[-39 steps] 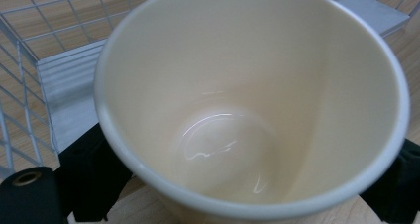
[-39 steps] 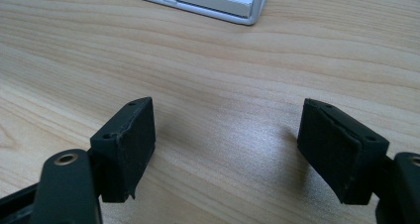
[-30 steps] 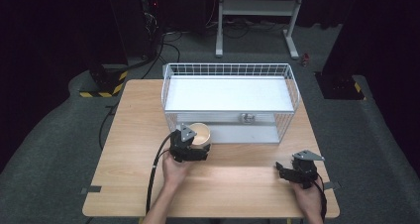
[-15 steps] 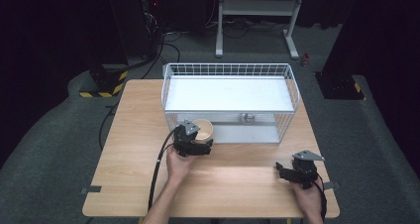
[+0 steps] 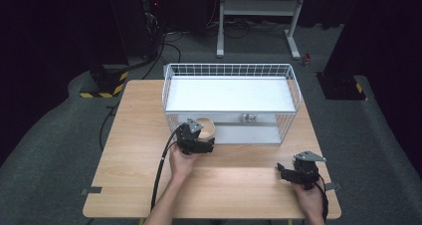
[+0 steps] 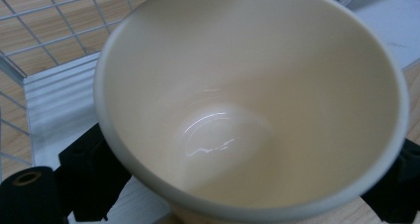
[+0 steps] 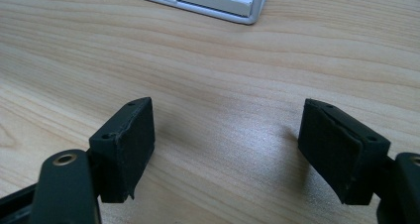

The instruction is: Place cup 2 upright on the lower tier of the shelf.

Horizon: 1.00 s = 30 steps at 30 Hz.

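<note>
A cream paper cup (image 6: pixel 247 100) sits between the black jaws of my left gripper (image 6: pixel 242 184), which is shut on its sides; I look straight into its empty inside. In the high view the cup (image 5: pixel 207 126) is held just in front of the left part of the white wire basket's (image 5: pixel 293 88) front wall, with the left gripper (image 5: pixel 199 138) behind it toward the person. My right gripper (image 5: pixel 282 173) stays low over the wooden table (image 5: pixel 134 135) at the front right. Its jaws (image 7: pixel 228 149) stand open with nothing between them.
The basket stands at the back middle of the table, with a white floor and a silvery front panel carrying a latch (image 5: pixel 247 118). A black cable (image 5: pixel 161 168) trails from the left gripper to the front edge. Bare wood lies left of the basket.
The left gripper has carried the cup a little to the right and closer to the basket's front wall. The right gripper has kept still.
</note>
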Each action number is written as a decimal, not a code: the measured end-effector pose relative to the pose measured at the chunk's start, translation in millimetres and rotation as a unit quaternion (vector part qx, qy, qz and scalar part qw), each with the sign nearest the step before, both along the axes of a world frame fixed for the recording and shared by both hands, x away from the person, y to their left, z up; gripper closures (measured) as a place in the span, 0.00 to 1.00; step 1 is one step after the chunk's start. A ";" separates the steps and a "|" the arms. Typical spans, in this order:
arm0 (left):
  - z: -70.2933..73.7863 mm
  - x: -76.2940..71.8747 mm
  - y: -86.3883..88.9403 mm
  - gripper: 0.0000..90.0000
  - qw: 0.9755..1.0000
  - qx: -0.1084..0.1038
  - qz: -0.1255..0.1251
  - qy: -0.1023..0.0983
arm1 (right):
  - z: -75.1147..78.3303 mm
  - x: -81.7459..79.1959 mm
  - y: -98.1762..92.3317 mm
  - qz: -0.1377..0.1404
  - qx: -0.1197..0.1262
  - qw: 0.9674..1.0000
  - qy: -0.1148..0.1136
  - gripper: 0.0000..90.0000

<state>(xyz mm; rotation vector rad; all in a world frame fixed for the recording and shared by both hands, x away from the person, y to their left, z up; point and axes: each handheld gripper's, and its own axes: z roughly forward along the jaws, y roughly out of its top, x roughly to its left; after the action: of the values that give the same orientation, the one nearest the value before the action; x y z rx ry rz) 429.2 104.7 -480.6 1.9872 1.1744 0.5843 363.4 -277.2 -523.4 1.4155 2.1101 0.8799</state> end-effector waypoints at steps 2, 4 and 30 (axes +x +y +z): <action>-0.1 2.7 -0.5 0.10 1.000 0.003 -0.001 -0.002 | 0.0 0.0 0.0 0.000 0.000 1.000 0.000 0.24; -0.6 3.8 -0.7 0.10 1.000 -0.001 0.000 -0.002 | 0.0 0.0 0.0 0.000 0.000 1.000 0.000 0.24; -5.6 13.7 -3.5 0.01 1.000 -0.013 0.010 -0.012 | 0.0 0.0 0.0 0.000 0.000 1.000 0.000 0.24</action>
<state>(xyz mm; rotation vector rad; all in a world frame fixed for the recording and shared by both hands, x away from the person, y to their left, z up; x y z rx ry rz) 442.9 101.2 -486.2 1.9434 1.1837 0.5989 363.4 -277.2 -523.5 1.4154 2.1105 0.8796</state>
